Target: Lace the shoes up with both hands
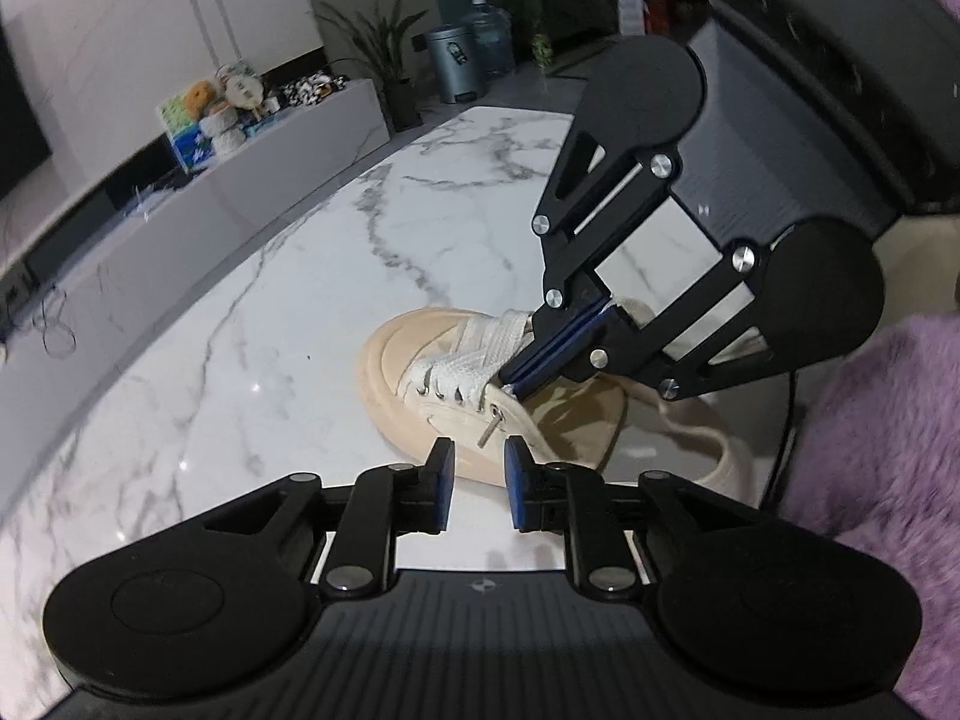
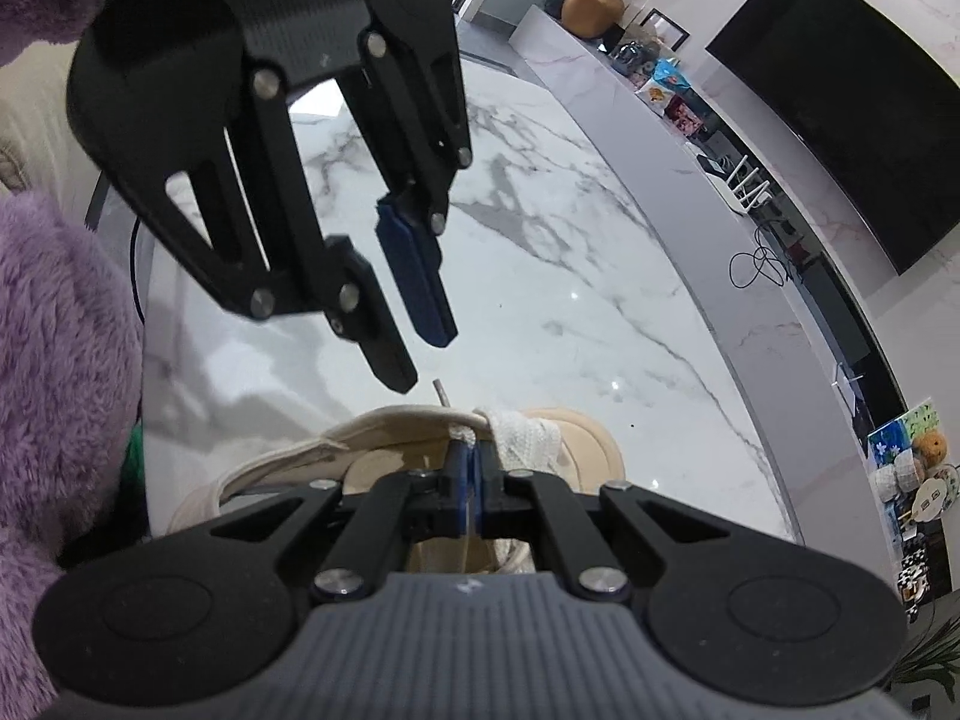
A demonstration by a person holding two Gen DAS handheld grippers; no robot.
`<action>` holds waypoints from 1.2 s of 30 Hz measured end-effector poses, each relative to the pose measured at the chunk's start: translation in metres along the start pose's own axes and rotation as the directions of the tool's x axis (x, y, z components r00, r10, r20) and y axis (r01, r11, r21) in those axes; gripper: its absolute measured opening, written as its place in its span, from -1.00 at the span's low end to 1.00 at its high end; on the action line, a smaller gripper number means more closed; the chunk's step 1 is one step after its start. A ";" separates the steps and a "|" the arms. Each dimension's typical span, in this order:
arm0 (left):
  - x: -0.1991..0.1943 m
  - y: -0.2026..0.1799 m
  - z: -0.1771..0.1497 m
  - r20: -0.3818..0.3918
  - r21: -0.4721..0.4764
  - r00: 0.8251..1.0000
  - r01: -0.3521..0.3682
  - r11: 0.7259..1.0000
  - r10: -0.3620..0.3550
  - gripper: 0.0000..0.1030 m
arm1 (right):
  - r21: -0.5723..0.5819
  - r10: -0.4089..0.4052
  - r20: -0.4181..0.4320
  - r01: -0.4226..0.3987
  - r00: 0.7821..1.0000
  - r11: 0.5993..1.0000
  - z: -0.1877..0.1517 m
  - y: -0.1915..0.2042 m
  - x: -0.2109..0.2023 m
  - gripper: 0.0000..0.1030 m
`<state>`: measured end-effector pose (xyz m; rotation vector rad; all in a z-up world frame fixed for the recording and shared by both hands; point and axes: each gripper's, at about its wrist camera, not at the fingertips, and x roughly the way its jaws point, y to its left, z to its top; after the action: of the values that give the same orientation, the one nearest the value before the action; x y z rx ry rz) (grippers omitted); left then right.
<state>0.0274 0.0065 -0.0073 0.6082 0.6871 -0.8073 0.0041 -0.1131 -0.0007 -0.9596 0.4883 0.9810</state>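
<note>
Marble table [image 1: 252,312]: white with grey veining, lying under everything in the left wrist view and carrying the shoe near its close edge.
Left gripper [image 1: 478,483]: sitting at the bottom of its own view with the two blue pads standing apart; nothing is pressing between them.
Lace tip [image 1: 487,427]: a thin stiff end sticking out of an eyelet on the shoe's side, pointing into the open space just ahead of the left gripper's fingers and touching neither pad.
Shoe [image 1: 420,396]: a beige canvas sneaker resting on the table, toe pointing away to the left, with the wide white lace [image 1: 474,354] crossing the front eyelets.
Right gripper [image 1: 517,381]: reaching down from the upper right in the left wrist view, its blue pads pressed together at the shoe's lacing, just beside the eyelet row.
Purple sleeve [image 1: 870,432]: fluffy fabric filling the right edge of the left wrist view, beside the right gripper's body.
Right wrist view, left gripper [image 2: 423,354]: hanging in from the top left, fingers apart, tips hovering just above the lace tip [image 2: 440,393].
Right wrist view, shoe [image 2: 576,438]: lying just ahead of the right gripper [image 2: 469,462], whose pads are closing tight on the white lace [image 2: 522,432] at the shoe's opening; how much lace sits between the pads cannot be made out.
Background: a dark screen [image 2: 840,96] hanging on the far wall at the right.
</note>
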 end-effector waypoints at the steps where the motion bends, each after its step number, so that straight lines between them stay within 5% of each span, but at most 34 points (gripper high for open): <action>1: 0.002 -0.001 0.002 0.000 0.018 1.000 -0.004 1.000 0.004 -0.69 | 0.004 0.000 0.002 0.000 1.000 1.000 0.000 0.000 0.000 -0.95; 8: 0.017 -0.010 0.008 -0.008 0.108 0.999 -0.032 0.994 0.033 -0.69 | 0.036 -0.004 0.017 0.003 1.000 0.999 -0.001 -0.001 0.002 -0.95; 14: 0.021 -0.009 0.008 -0.014 0.081 1.000 -0.008 0.997 0.009 -0.90 | 0.064 -0.008 0.028 0.006 1.000 0.998 -0.006 0.000 0.003 -0.95; 32: 0.001 -0.009 0.011 -0.064 0.061 0.996 -0.055 0.997 0.059 -1.00 | 0.138 -0.048 0.041 0.042 0.998 0.990 -0.008 -0.001 -0.010 -0.89; 36: -0.012 -0.006 0.008 -0.074 0.045 0.993 -0.087 0.995 0.091 -1.00 | 0.181 -0.074 0.040 0.066 0.996 0.981 -0.010 -0.004 -0.021 -0.52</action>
<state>0.0186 0.0027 0.0057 0.7057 0.7084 -0.7203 -0.0026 -0.1318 0.0112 -0.7847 0.4919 0.8784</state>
